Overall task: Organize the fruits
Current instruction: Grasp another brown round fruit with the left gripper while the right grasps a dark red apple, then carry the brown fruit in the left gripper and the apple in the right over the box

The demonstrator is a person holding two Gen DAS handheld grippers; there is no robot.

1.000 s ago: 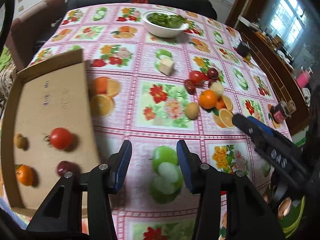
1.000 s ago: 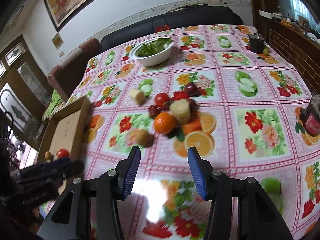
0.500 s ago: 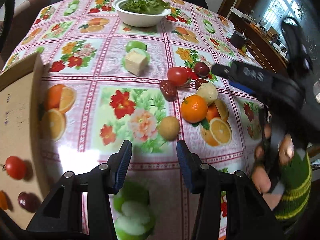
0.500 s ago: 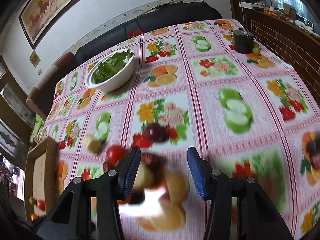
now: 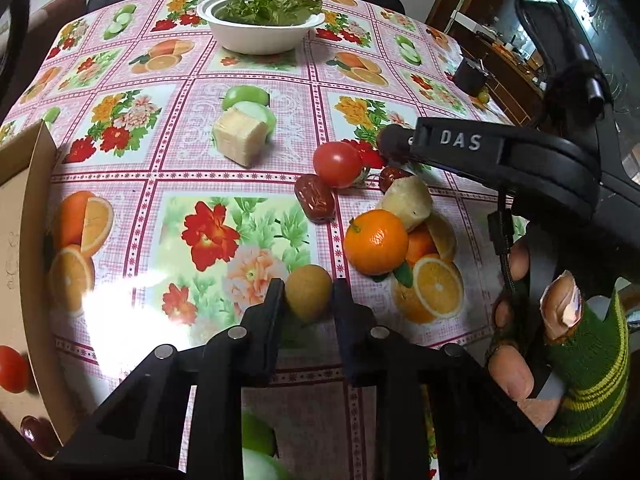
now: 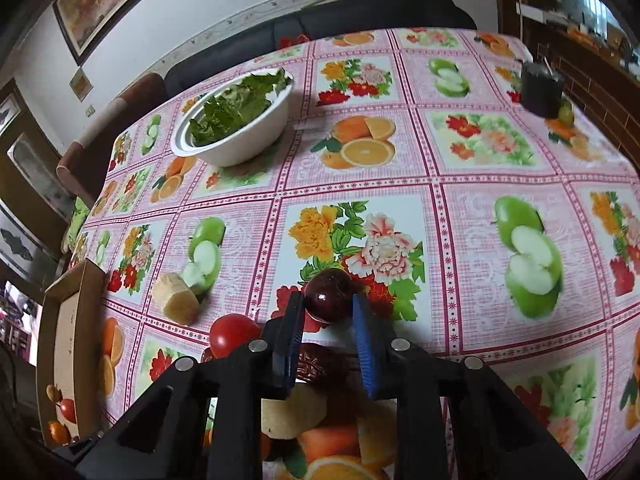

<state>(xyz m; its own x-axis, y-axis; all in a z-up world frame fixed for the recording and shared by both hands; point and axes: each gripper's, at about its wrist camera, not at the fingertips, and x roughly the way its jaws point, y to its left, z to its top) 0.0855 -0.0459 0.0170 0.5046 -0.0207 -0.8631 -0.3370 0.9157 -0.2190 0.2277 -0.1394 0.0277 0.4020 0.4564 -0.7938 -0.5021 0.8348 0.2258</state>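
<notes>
In the left wrist view my left gripper [image 5: 308, 300] is closing its jaws on a small round tan fruit [image 5: 308, 294] that rests on the tablecloth, pads against its sides. To its right lie an orange [image 5: 375, 247], a pale peeled chunk [image 5: 408, 202], a wrinkled red date [image 5: 315, 198] and a tomato [image 5: 337, 164]. My right gripper [image 6: 326, 308] is shut on a dark red plum [image 6: 329, 294], low over the cloth. A cardboard tray [image 5: 24, 240] at the left edge holds a tomato [image 5: 12, 368] and a dark fruit [image 5: 34, 434].
A white bowl of greens [image 5: 260, 28] stands at the far side. A pale cut cube [image 5: 240, 136] lies mid-table. A black cup [image 6: 540, 88] sits near the far right edge. A person's hand in a green striped sleeve [image 5: 584, 380] holds the right gripper.
Both grippers moved forward and down to the fruit cluster and went from open to closed, the left onto the tan fruit, the right onto the dark plum.
</notes>
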